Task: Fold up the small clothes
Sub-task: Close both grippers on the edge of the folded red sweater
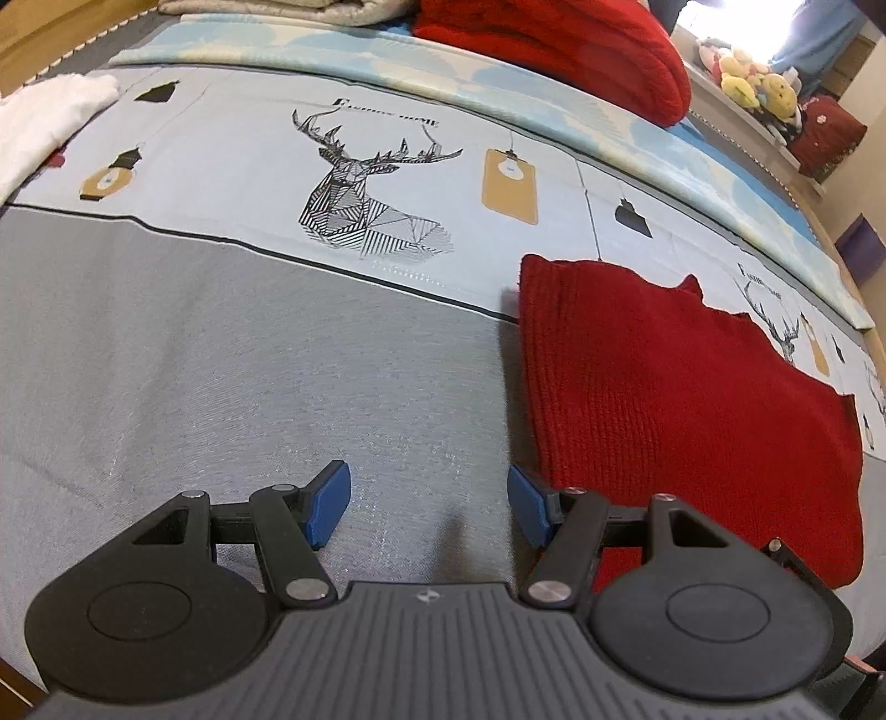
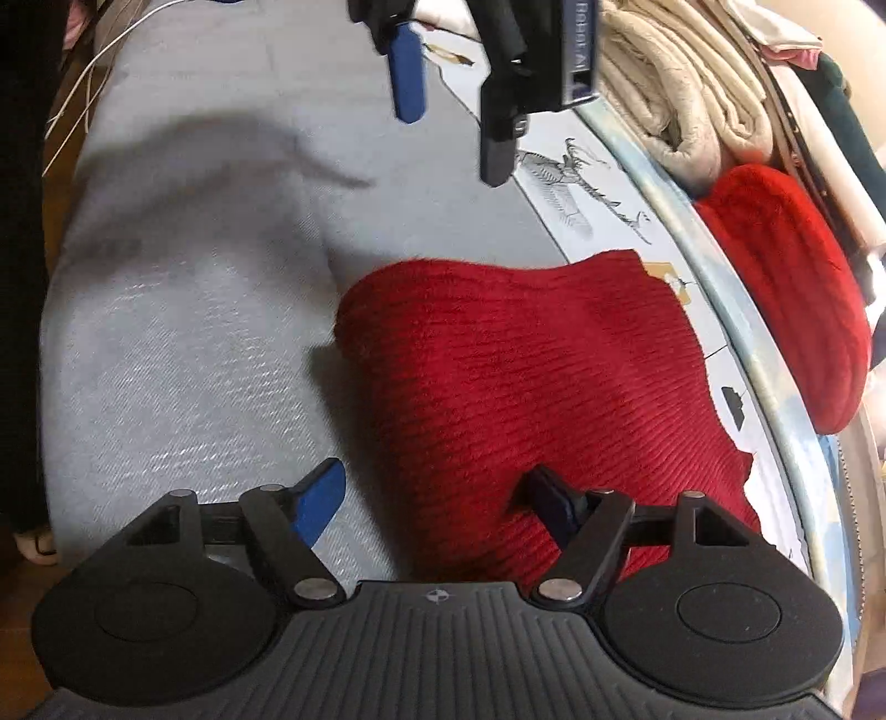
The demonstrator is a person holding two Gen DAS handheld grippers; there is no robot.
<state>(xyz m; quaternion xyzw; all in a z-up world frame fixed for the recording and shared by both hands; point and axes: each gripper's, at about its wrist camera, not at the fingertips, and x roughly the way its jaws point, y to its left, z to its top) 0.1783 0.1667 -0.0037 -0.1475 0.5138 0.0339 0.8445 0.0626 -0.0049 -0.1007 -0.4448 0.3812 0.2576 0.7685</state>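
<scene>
In the left wrist view the left gripper [image 1: 429, 504] stands spread over bare grey bedsheet [image 1: 221, 376], pinching nothing, with the folded red knit garment [image 1: 681, 399] lying flat at right, just beside its right finger. Only this view shows the white cloth [image 1: 50, 127] at upper left. The right wrist view alone shows the right gripper [image 2: 437, 501], spread and empty over the garment's near left edge, and the left gripper hanging at top centre.

Evenly bright indoors; blown-out window glare [image 1: 714, 22] at top right; soft shadows on the grey bedsheet [image 2: 183, 310]; strong fisheye bending; slight motion blur.
</scene>
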